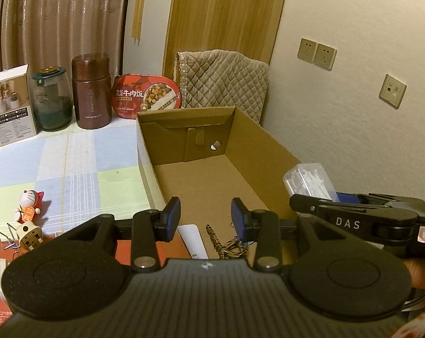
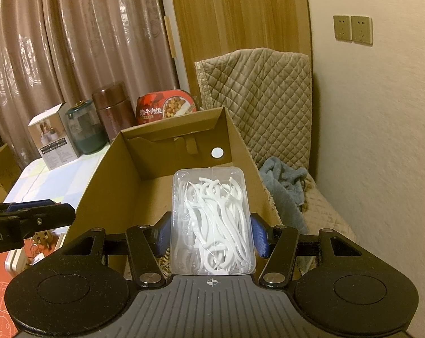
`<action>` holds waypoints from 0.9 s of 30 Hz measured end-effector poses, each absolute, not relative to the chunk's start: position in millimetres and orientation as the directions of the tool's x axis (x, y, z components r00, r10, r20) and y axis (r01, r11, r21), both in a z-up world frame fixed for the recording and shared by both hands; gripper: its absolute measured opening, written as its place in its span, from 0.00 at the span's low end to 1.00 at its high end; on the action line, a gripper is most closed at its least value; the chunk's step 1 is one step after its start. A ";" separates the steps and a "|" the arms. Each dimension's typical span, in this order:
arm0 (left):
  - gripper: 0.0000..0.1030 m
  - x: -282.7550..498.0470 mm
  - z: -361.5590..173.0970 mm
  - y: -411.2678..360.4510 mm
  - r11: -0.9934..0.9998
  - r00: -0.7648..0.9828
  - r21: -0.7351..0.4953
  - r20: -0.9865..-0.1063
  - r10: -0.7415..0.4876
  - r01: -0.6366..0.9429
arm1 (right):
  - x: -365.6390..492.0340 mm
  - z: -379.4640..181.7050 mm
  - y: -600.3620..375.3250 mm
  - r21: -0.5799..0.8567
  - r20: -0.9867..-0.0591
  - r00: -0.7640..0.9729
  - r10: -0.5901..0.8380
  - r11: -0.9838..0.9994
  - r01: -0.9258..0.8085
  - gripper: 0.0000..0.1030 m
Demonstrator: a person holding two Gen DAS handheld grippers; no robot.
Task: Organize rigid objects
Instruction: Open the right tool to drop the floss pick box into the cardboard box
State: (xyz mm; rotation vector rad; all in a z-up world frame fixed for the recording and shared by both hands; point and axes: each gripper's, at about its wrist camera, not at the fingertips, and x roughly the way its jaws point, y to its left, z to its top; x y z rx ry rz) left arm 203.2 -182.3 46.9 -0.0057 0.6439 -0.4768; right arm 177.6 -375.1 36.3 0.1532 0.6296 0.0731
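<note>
Floss box (image 2: 212,222): I see clear plastic, white picks inside.
Right gripper (image 2: 212,235): clamped on it, above the cardboard box (image 2: 114,169).
Left gripper (image 1: 205,218): apart, empty.
Left view only: figurine (image 1: 30,201) on table (image 1: 71,169).

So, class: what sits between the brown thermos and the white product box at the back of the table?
A glass jar with a green lid stands between the brown thermos and the white product box, clearest in the left wrist view.
</note>
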 end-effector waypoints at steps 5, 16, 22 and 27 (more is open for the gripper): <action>0.33 202.5 46.5 -181.6 0.893 0.696 -0.149 -0.577 -0.428 0.425 | 176.7 36.6 -373.7 0.173 -0.575 0.809 0.122 0.985 -0.026 0.52; 0.33 200.7 44.9 -177.1 0.897 0.700 -0.147 -0.578 -0.420 0.417 | 177.2 40.3 -365.0 0.161 -0.548 0.825 0.135 0.985 -0.055 0.58; 0.33 199.4 47.2 -170.5 0.900 0.708 -0.144 -0.572 -0.415 0.411 | 177.0 43.7 -360.7 0.157 -0.538 0.833 0.133 0.986 -0.056 0.58; 0.33 197.4 53.0 -159.3 0.907 0.723 -0.135 -0.562 -0.401 0.398 | 176.4 49.0 -355.6 0.162 -0.521 0.844 0.130 0.985 -0.051 0.58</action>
